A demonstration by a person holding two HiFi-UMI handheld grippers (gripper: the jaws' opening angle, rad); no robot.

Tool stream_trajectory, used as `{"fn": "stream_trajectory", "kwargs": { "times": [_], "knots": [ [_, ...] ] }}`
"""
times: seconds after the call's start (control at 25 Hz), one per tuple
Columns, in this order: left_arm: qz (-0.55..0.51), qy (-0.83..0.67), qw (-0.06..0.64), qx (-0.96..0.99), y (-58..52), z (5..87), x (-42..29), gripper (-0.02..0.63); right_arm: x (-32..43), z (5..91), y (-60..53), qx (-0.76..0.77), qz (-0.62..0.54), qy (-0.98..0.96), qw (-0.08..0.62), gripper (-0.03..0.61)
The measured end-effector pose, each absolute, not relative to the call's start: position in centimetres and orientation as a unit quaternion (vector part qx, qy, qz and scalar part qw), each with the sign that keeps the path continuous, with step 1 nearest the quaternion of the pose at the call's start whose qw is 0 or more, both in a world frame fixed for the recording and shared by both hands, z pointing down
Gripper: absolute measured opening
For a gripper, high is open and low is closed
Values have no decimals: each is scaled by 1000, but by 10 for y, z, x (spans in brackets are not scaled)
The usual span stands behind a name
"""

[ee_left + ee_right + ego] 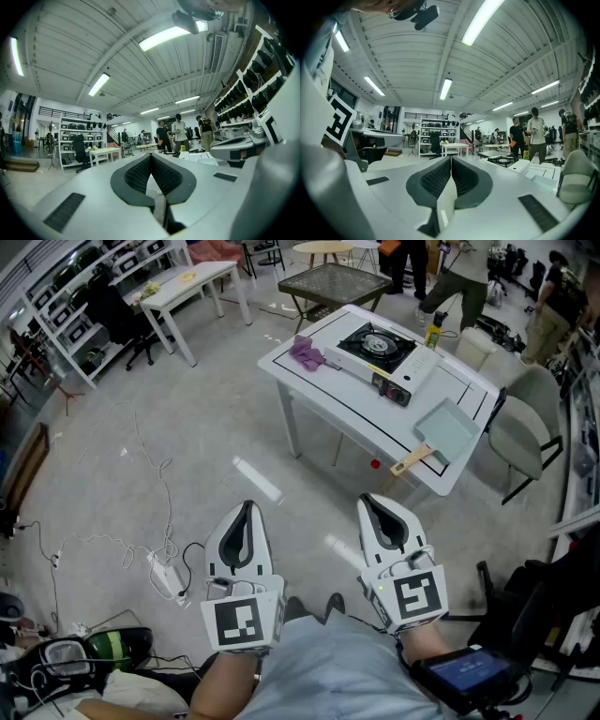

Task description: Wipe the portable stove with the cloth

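A portable stove [382, 354] with a black burner stands on a white table [309, 381] well ahead of me. To its left on the table lies a purple cloth [306, 352]. My left gripper [247, 506] and right gripper [368, 501] are held close to my body, level, far short of the table, both shut with nothing between the jaws. In the right gripper view the stove [504, 161] shows small at the right, past the right gripper [451, 158]. The left gripper [151, 155] points toward the room's far side.
A grey-blue pan [444, 433] with a wooden handle lies at the table's near right end, and a grey chair [525, 427] stands beside it. Cables and a power strip [167, 577] lie on the floor at left. People [466, 277] stand behind the table; a second white table [187, 285] is far left.
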State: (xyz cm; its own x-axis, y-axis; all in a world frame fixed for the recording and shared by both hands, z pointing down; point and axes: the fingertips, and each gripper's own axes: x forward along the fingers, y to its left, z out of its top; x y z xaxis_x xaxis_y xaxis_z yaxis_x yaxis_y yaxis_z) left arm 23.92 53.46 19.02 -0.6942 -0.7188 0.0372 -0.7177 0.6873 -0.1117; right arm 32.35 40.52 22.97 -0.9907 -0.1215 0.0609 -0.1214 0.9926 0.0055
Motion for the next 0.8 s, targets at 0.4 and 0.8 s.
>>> {"fn": "stream_trajectory", "kwargs": {
  "times": [0.4,0.8],
  "knots": [
    [-53,919,2,-391,523,193,228,18,312,230,394,51,7,-998,30,49],
    [-63,925,-32,-373,517,223,170,18,259,255,379,50,22,-997,53,52]
  ]
}}
